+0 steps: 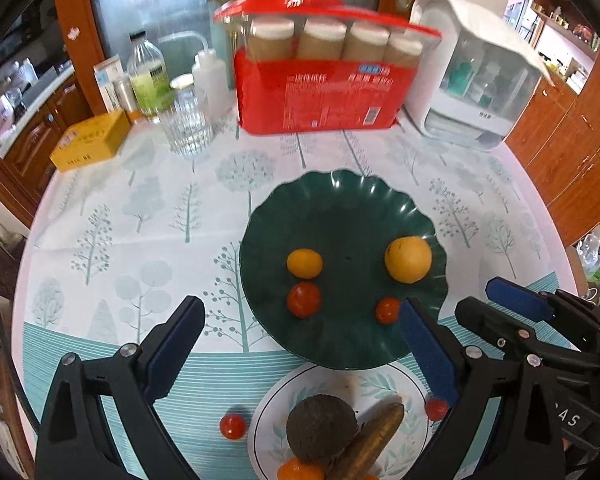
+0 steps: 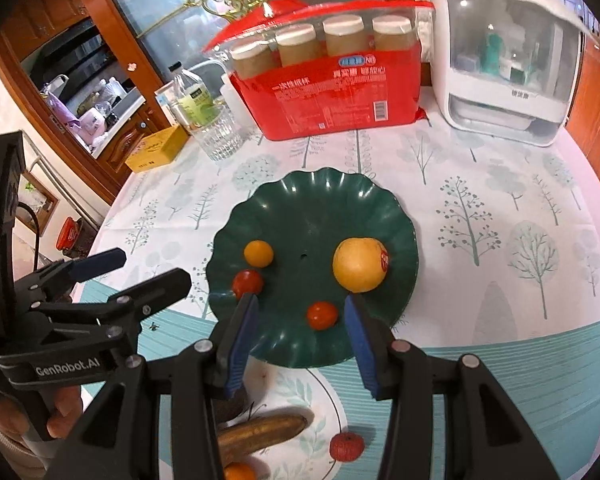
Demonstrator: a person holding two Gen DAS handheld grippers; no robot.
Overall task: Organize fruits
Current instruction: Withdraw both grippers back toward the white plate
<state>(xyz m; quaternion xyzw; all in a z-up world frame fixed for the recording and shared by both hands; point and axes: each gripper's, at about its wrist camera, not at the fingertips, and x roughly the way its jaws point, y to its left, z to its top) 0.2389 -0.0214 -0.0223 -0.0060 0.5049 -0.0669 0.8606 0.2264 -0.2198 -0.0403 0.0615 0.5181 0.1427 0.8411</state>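
A round surface point(image 1: 100, 216) with a tree-print cloth carries a red pack of cups point(image 1: 320, 80), a white dispenser point(image 1: 476, 76), a glass point(image 1: 186, 120), bottles and a yellow box point(image 1: 90, 140) along its far edge. A dark green plate point(image 2: 312, 216) holds a large orange point(image 2: 359, 265), a small orange point(image 2: 258, 253) and two tomatoes. Nearer, a white plate point(image 1: 380, 384) holds a dark round fruit point(image 1: 320, 428) and a brown oblong fruit point(image 2: 260, 434). The left hand-held gripper point(image 1: 300, 332) is spread wide and empty. The right hand-held gripper point(image 2: 300, 312), moderately spread, brackets one tomato point(image 2: 321, 315) without touching it.
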